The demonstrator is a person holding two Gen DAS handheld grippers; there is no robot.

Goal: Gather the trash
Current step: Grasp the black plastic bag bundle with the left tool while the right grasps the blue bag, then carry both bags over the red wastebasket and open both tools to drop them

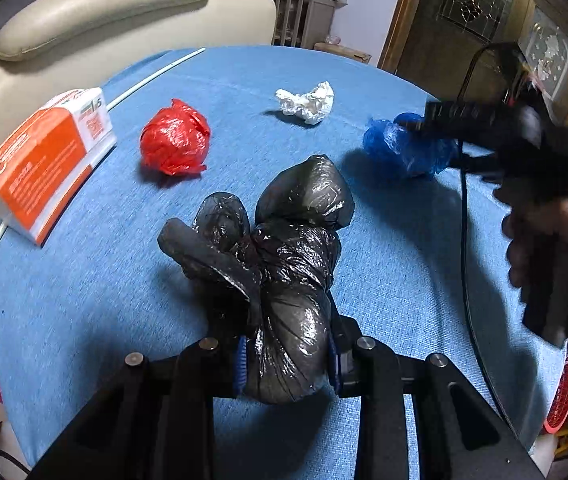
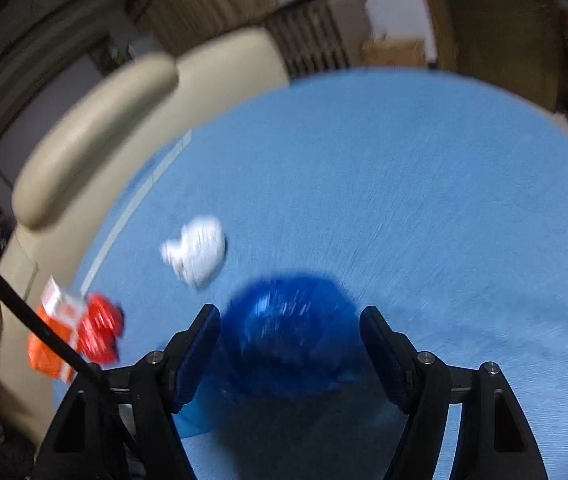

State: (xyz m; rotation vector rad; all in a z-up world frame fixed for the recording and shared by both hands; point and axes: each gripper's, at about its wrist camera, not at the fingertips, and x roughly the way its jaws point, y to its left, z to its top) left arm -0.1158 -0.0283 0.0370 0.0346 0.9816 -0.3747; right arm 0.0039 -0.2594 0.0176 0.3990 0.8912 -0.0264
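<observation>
The left gripper (image 1: 288, 364) has its fingers clamped on a black plastic bundle (image 1: 284, 264); the right gripper (image 2: 290, 344) has its fingers apart around a blue plastic ball (image 2: 288, 324) on the blue worktop (image 2: 424, 200).

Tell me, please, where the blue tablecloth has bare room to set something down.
Bare cloth lies near the table edge left of the black bag, below the orange box, and on the far right beyond the blue bag. The middle is crowded: red bag, white tissue, both bags.
</observation>
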